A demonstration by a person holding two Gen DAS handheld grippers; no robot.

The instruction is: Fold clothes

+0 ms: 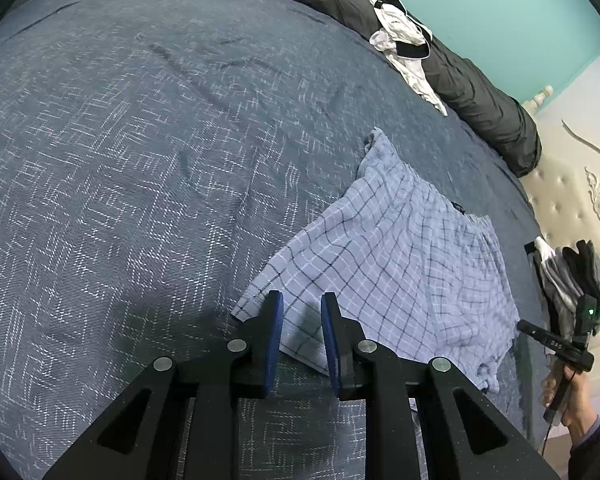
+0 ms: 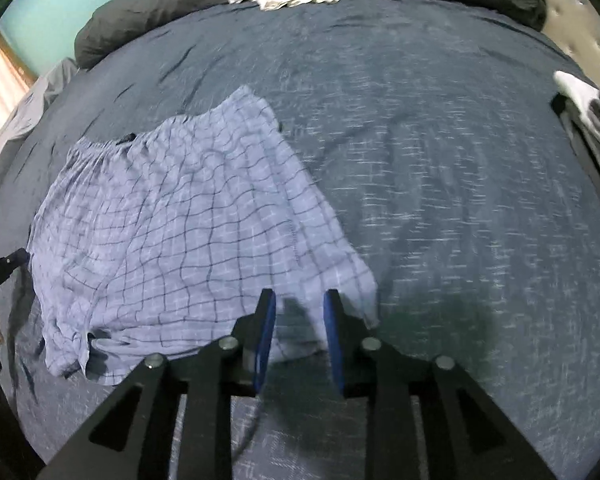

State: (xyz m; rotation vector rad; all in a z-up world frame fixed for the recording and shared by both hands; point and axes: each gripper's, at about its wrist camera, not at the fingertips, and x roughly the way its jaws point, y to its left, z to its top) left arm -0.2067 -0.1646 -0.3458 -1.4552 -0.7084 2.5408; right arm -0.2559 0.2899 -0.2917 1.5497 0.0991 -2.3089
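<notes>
Left wrist view: wide bare stretch of blue bedspread at left. Left gripper released, jaws apart over the near corner of the plaid shorts, pads not pinching cloth. Shorts lie flat, far edge bunched. Black duvet roll with a white garment lines the far edge; folded stack at right. Right wrist view: right gripper unclenched over the shorts' hem corner; bare bedspread at right.
</notes>
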